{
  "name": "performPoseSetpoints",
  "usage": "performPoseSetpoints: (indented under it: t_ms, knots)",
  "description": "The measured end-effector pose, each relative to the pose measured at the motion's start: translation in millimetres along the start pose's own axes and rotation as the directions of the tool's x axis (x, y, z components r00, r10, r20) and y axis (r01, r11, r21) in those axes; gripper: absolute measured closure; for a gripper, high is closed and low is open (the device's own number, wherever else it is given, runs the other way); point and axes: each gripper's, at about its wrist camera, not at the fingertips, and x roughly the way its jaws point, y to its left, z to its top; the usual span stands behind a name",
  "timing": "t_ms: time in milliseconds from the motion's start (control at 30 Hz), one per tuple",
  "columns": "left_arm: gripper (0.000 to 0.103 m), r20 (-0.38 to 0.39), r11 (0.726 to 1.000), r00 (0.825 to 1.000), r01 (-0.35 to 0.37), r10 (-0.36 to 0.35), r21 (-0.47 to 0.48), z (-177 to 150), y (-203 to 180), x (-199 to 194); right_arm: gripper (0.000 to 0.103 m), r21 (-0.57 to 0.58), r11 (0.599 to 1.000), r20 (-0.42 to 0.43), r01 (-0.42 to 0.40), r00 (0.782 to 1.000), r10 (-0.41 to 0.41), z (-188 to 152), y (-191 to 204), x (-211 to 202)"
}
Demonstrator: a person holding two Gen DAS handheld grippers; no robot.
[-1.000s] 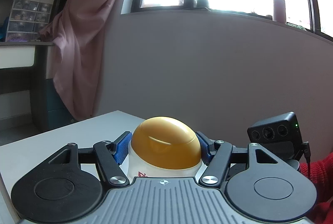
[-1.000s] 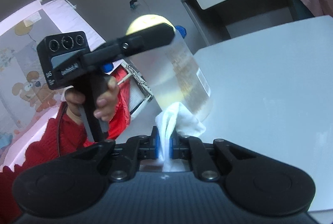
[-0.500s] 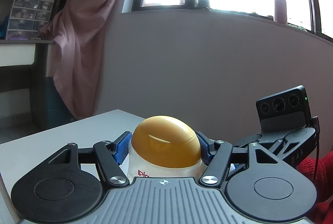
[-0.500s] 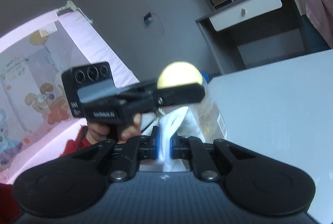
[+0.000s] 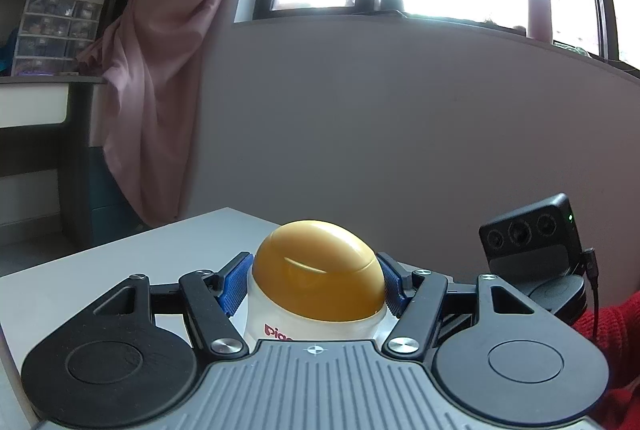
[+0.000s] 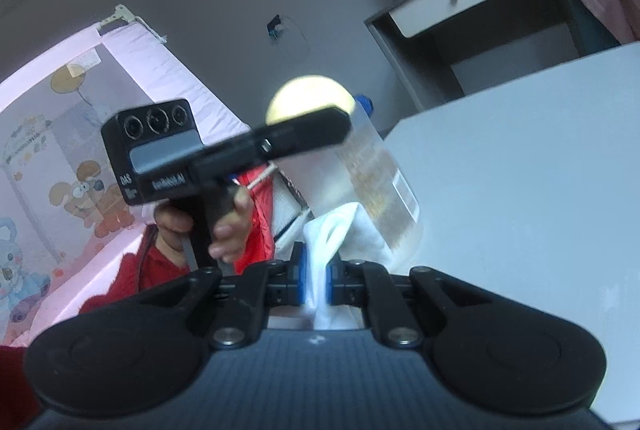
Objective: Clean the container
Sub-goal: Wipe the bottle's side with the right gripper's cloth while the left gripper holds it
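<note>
Table (image 6: 520, 170) sitting under everything. Container (image 5: 316, 290) w/ yellow cap standing upright above table's near corner, left gripper (image 5: 314, 284) clamping its neck. Right gripper (image 6: 316, 276) pinching white cloth (image 6: 340, 230) tight, cloth pressing container's lower side.

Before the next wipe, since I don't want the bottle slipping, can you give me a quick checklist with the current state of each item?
1. Left hand-held gripper clamped on the bottle just below its yellow cap: ok.
2. Right hand-held gripper pinching the white cloth: ok.
3. Cloth against the bottle's lower side: ok.
4. Cap closed: ok.
5. Bottle base resting on the table: cannot tell.
6. Dirt left on the bottle: cannot tell, picture blurred.
</note>
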Motion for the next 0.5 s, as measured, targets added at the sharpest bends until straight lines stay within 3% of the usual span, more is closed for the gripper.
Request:
performPoseSetpoints:
  t_ms: [500]
  knots:
    - [0.037, -0.017, 1.000, 1.000, -0.014, 0.014, 0.009, 0.7, -1.3, 0.7, 0.093, -0.011, 0.998, -0.023, 0.067, 0.997, -0.067, -7.6, -6.4, 0.6]
